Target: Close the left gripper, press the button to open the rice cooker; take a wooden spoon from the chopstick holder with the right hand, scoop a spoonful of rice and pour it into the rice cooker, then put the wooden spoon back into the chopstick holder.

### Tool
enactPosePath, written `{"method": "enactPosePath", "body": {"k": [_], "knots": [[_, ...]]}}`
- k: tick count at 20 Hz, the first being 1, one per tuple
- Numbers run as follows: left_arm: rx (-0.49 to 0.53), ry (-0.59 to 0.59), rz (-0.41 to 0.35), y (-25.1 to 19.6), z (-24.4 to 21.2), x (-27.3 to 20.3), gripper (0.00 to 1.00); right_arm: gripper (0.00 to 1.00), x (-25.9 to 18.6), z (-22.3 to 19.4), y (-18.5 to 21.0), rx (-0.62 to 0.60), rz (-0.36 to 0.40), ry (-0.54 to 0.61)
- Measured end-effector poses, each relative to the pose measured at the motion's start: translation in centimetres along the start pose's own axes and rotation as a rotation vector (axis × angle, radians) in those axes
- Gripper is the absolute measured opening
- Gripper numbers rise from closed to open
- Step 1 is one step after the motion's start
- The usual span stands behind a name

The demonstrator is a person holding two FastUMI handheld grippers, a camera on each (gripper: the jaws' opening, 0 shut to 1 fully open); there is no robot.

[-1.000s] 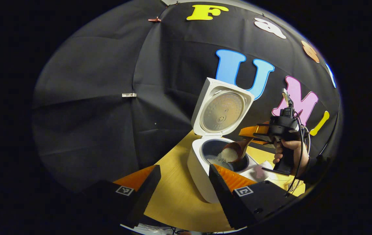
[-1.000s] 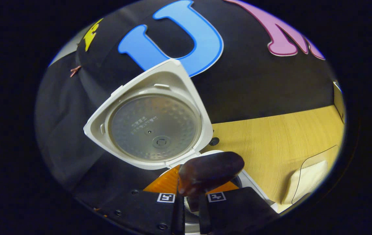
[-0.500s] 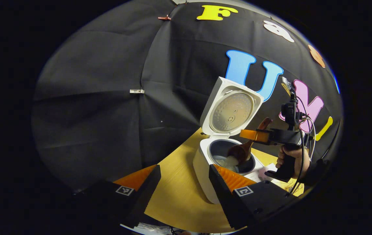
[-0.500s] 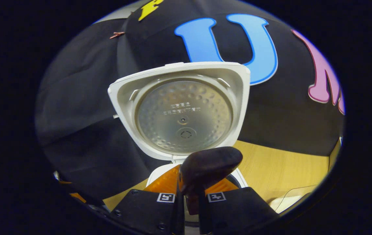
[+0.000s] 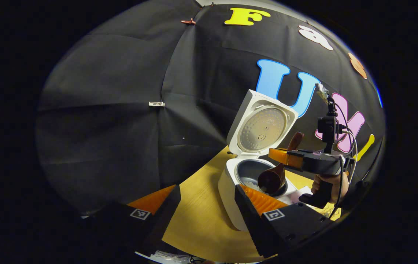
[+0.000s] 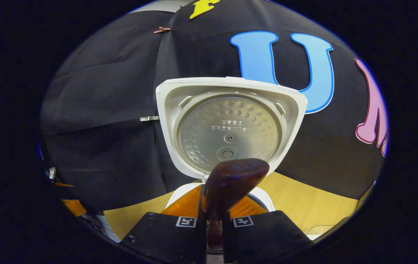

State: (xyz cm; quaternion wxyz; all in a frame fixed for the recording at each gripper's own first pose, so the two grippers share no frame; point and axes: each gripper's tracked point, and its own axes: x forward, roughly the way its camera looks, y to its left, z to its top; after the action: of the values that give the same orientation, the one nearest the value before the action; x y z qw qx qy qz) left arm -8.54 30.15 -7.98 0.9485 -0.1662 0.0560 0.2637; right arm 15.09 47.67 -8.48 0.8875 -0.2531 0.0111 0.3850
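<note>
Wood worktop: left claw spread, idle near the cooker, lid up. Right claw pinches the spoon, bowl tipped inside the pot over rice. Judgement: roll fully, pause to drain, lift straight up clear of rim.

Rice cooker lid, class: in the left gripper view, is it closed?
No: the rice cooker lid stands raised, its metal underside showing, above the open pot.
</note>
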Motion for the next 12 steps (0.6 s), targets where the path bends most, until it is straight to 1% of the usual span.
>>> {"method": "enactPosePath", "body": {"k": [3,5,9,11,12], "knots": [[0.003,0.003,-0.002,-0.1,-0.3,-0.1,0.96,0.21,-0.4,0.4,0.0,-0.025,0.002,-0.018],[0.001,0.004,-0.003,-0.3,-0.4,-0.1,0.96,0.21,-0.6,0.5,0.1,-0.064,0.007,-0.028],[0.005,-0.005,-0.006,-0.4,-0.4,-0.1,0.96,0.21,-1.1,1.0,1.2,-0.205,0.024,-0.079],[0.000,-0.003,-0.004,-0.3,-0.4,-0.1,0.96,0.21,-1.2,0.5,2.0,-0.283,0.043,-0.084],[-0.002,-0.002,-0.005,-0.4,-0.5,-0.1,0.92,0.21,-1.3,0.0,2.5,-0.291,0.062,-0.072]]}}
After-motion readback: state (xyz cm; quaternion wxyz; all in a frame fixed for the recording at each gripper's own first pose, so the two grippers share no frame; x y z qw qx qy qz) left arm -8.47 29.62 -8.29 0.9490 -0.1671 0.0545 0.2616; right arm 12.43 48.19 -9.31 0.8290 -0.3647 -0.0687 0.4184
